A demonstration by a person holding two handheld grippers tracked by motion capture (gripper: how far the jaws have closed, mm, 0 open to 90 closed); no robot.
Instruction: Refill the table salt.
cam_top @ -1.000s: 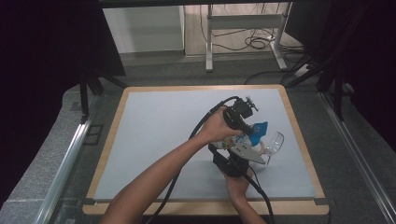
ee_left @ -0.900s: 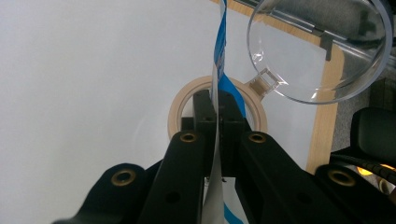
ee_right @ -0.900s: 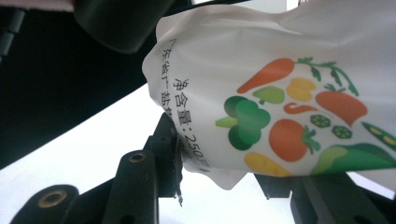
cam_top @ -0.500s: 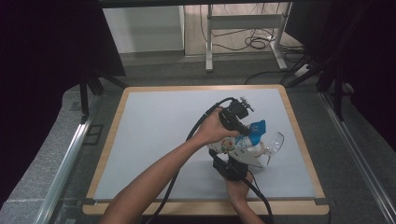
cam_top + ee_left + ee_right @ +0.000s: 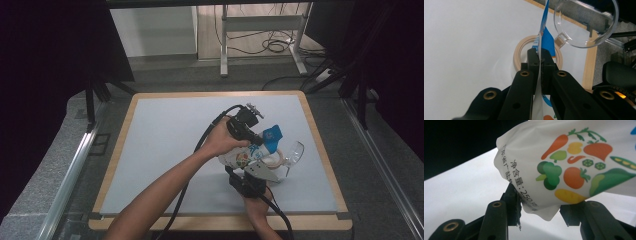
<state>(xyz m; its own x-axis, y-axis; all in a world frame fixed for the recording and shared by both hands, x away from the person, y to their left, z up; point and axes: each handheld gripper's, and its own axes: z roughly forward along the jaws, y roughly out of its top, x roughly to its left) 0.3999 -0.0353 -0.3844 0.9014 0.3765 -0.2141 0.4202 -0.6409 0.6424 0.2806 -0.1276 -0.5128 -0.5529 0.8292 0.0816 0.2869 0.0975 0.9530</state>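
Dim room, dark drapes, cables on the floor behind; a pale grey worktop (image 5: 165, 150) with a light wooden rim sits in the middle. All the action is near its right edge, toward the front.

The white plastic pouch with printed vegetables and a blue top (image 5: 252, 149) is held off the worktop, long axis tilted, blue end up and pointing to the right edge, printed bottom end lower and toward the front. The left gripper (image 5: 540, 58) is clenched on the pouch's thin top seam, jaws pressed flat on the film. The right gripper (image 5: 540, 206) straddles the bottom corner of the pouch from below (jaws spread to either side, corner between them, not squeezing as far as I can tell).

Directly under and beyond the blue end lies a light wooden ring (image 5: 520, 48) flat on the worktop, and just past it, closer to the right edge, a clear glass cup with a handle (image 5: 586, 23), its mouth turned toward the left gripper view.

Judgement: the next move looks like tipping or opening the pouch toward the cup, so what matters is the blue end lined up on the cup mouth. The left gripper is nearer the cup. The ring sits between; it could get nudged.
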